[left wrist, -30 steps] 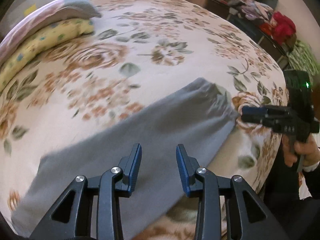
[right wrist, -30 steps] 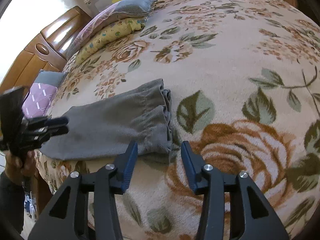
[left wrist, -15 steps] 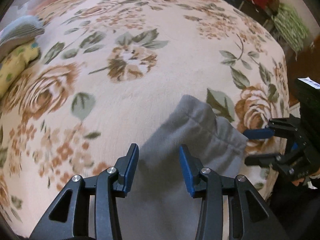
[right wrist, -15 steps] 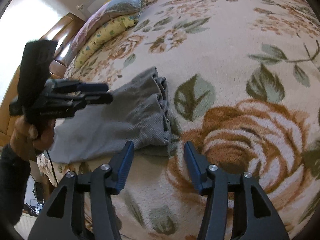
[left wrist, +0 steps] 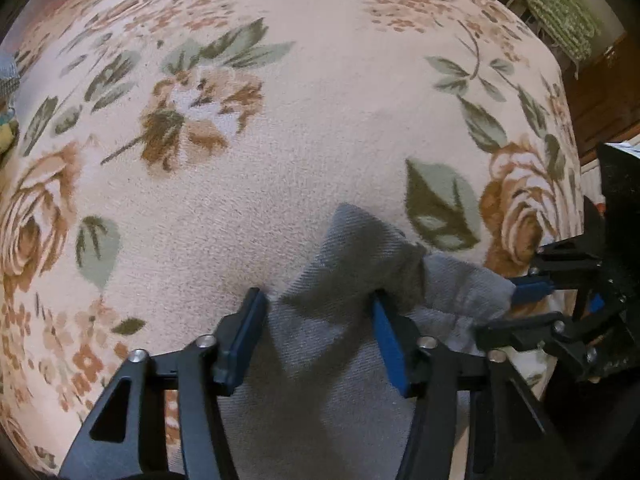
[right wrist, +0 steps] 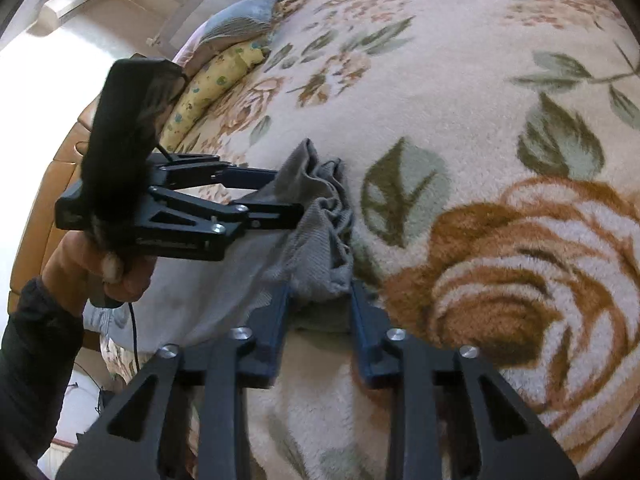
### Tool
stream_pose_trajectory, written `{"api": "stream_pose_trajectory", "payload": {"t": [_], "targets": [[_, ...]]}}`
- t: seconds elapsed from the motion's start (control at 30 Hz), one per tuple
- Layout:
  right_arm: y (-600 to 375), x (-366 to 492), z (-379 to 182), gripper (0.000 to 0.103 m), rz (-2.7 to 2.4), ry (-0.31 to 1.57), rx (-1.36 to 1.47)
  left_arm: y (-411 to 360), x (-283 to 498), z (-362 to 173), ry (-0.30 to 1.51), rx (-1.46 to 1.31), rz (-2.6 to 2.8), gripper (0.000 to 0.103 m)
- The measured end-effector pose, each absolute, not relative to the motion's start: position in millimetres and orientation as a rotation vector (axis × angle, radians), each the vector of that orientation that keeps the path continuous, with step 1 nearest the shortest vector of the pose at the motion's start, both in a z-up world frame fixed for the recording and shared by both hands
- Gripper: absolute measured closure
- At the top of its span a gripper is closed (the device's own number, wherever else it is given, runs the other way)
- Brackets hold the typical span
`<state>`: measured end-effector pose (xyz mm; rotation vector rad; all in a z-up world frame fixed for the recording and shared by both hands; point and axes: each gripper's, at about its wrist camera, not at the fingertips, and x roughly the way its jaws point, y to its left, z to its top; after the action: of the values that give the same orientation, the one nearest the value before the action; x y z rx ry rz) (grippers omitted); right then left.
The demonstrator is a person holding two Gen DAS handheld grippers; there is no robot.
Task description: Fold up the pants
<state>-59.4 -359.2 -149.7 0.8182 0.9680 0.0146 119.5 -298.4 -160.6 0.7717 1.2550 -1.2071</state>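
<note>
Pants (left wrist: 340, 320), grey, lie on the floral bed cover (left wrist: 280, 160) near its edge, one end bunched up between both tools. Left gripper (left wrist: 316, 312) sits low over the far corner of that end, fingers apart with cloth rising between them, not pinched yet. Right gripper (right wrist: 318, 304) straddles the near corner, fingers (right wrist: 276, 320) apart too, fabric hanging just in front of the pads. Both probably sit at the two corners of one end so it can be lifted evenly and carried over the rest for a fold. Cloth is soft and wrinkled, so a shallow bite may catch only the top layer. Pillows (right wrist: 224, 68) lie well apart at the head of the bed.
</note>
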Motion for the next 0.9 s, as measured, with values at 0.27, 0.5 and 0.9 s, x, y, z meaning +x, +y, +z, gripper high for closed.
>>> {"api": "stream_pose_trajectory", "payload": {"t": [0.27, 0.5, 0.9], "targets": [[-374, -78, -140, 0.089, 0.027, 0.879, 0.878, -313, 106, -152, 1.265, 0.751, -1.231, 0.081], [-403, -103, -123, 0.096, -0.031, 0.816, 0.914, -348, 89, -138, 1.222, 0.723, -1.267, 0.082], [-389, -97, -107, 0.096, 0.003, 0.842, 0.857, -331, 102, -129, 1.217, 0.762, -1.168, 0.084]]}}
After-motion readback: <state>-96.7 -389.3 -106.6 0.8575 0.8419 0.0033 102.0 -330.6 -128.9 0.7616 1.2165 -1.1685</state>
